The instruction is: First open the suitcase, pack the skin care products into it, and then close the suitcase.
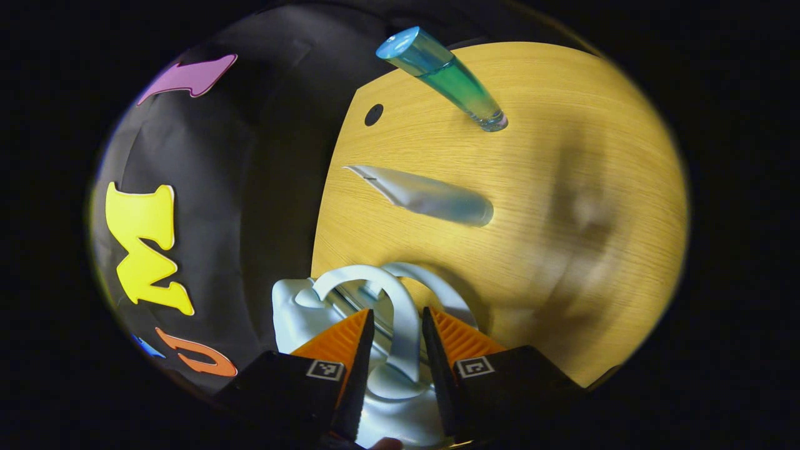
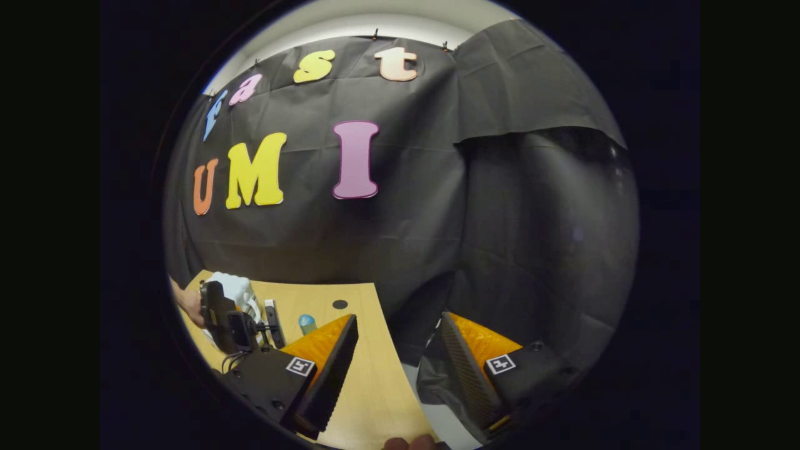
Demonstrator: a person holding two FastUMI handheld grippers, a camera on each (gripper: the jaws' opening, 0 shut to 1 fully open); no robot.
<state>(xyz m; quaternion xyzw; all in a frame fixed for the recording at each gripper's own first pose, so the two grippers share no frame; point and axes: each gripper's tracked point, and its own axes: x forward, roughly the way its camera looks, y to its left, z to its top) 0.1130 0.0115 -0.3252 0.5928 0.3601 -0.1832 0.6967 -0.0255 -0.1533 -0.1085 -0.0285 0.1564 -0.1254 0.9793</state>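
Light wooden tabletop [image 1: 562,250] with a small round black hole [image 1: 374,114] near its far edge; the black cloth wall stands behind the table in both views.

White hard-shell suitcase [image 1: 294,312] sits at the table's edge directly under the left gripper [image 1: 398,322]. Whether its lid is open or closed I cannot tell. In the right gripper view the suitcase [image 2: 234,289] is at the table's far left end, with a black handheld gripper unit [image 2: 220,315] in front of it and a hand [image 2: 187,304] behind that.

Left gripper: fingers straddle the suitcase's curved white handle [image 1: 400,312], one on each side, with a gap to each finger. Not clamped, jaws apart.

Right gripper [image 2: 395,350]: spread wide, nothing between the fingers, hanging over the table's right edge, well apart from the suitcase.

Skin care items on the tabletop beyond the suitcase:
- white squeeze tube [image 1: 425,195], lying flat, nearer the handle
- translucent blue-green tapered bottle [image 1: 447,75], farther off, near the hole. It stands apart from the tube.
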